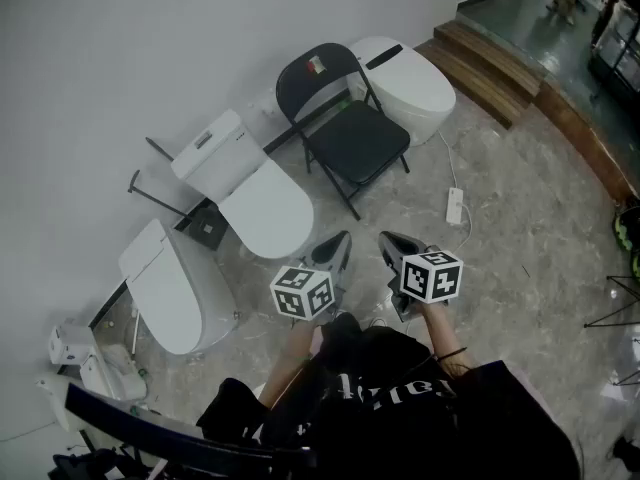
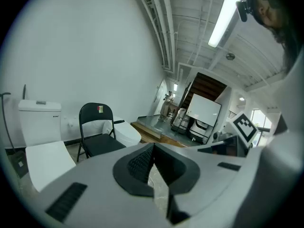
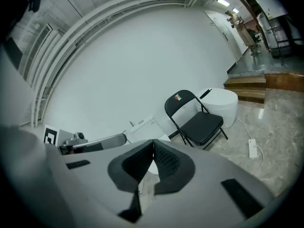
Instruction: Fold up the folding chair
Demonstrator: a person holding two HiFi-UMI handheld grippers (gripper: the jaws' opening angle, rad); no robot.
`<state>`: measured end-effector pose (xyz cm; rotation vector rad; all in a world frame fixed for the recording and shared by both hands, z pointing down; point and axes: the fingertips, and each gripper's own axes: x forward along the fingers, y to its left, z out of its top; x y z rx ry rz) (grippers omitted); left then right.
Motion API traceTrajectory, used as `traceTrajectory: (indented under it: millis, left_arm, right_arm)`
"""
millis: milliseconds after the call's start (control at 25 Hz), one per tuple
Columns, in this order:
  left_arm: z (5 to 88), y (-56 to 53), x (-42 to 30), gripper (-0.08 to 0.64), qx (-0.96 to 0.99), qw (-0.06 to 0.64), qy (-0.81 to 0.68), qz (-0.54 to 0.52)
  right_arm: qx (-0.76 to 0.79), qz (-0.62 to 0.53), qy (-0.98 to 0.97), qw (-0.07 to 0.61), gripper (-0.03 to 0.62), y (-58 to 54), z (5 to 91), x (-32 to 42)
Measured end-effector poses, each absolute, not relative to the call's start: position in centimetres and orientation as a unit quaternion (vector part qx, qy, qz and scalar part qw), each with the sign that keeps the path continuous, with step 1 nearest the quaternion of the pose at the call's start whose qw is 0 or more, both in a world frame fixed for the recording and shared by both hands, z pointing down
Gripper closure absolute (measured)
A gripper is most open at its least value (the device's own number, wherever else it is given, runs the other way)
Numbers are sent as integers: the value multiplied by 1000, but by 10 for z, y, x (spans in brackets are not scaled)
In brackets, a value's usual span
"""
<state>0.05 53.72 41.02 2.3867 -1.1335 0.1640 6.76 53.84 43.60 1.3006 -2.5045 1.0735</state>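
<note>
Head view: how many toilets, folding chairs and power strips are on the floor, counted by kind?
toilets: 3
folding chair: 1
power strip: 1
Total: 5

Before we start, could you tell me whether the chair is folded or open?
Open: the chair stands on spread legs, its seat down and level.

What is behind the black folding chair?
A white toilet stands right behind the folding chair, by the wall. The chair's back and frame hide part of it.
</note>
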Motion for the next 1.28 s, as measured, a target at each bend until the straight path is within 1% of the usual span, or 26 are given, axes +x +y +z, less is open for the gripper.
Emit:
traceTrajectory:
  millis: [200, 520, 720, 1120, 1280]
  left_arm:
    - [416, 527, 4, 557, 872, 247, -417, 68]
    - [429, 487, -6, 557, 873, 251, -410, 74]
    - [434, 434, -27, 557, 878, 256, -399, 72]
    - [424, 298, -98, 557, 893, 248, -367, 80]
    - [429, 254, -116, 557, 894, 256, -359, 78]
  right_arm:
    - [430, 362, -825, 57, 578, 525, 442, 75]
    - [436, 367, -820, 60, 578, 487, 453, 67]
    - [448, 367, -813, 61, 578, 438, 458, 48]
    - [478, 371, -795, 33, 578, 300, 447, -20]
    - [499, 377, -779, 30, 578, 267, 452, -27]
